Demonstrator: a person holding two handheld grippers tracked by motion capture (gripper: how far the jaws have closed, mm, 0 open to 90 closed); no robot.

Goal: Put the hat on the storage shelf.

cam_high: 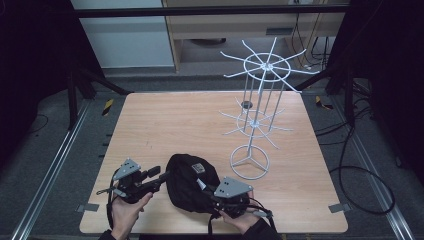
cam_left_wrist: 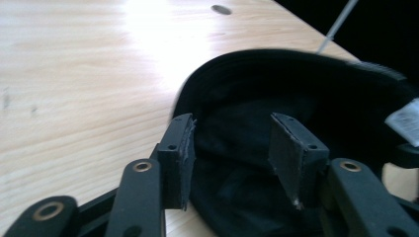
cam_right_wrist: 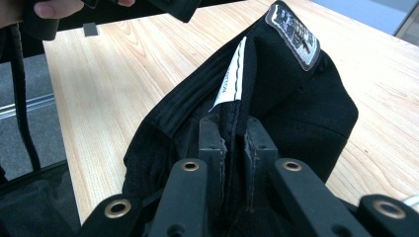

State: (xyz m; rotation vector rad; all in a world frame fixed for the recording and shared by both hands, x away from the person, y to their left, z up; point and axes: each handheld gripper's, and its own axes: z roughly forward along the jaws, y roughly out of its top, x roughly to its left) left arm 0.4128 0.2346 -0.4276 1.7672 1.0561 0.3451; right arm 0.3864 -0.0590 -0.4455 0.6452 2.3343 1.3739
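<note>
A black cap (cam_high: 191,181) lies near the front edge of the wooden table (cam_high: 165,125), with a grey patch (cam_right_wrist: 292,33) and a white inner label (cam_right_wrist: 232,79). My right gripper (cam_high: 219,196) is shut on the cap's rim; in the right gripper view its jaws pinch a fold of black fabric (cam_right_wrist: 234,143). My left gripper (cam_high: 162,176) sits at the cap's left side. It is open, and in the left gripper view its pads (cam_left_wrist: 184,148) stand wide apart over the cap's dark inside (cam_left_wrist: 237,163).
A white wire display stand (cam_high: 256,112) with spoked hook rings rises on the right half of the table, its round base (cam_high: 249,161) just right of the cap. A small dark hole (cam_high: 246,104) marks the tabletop behind it. Cables lie on the floor at right.
</note>
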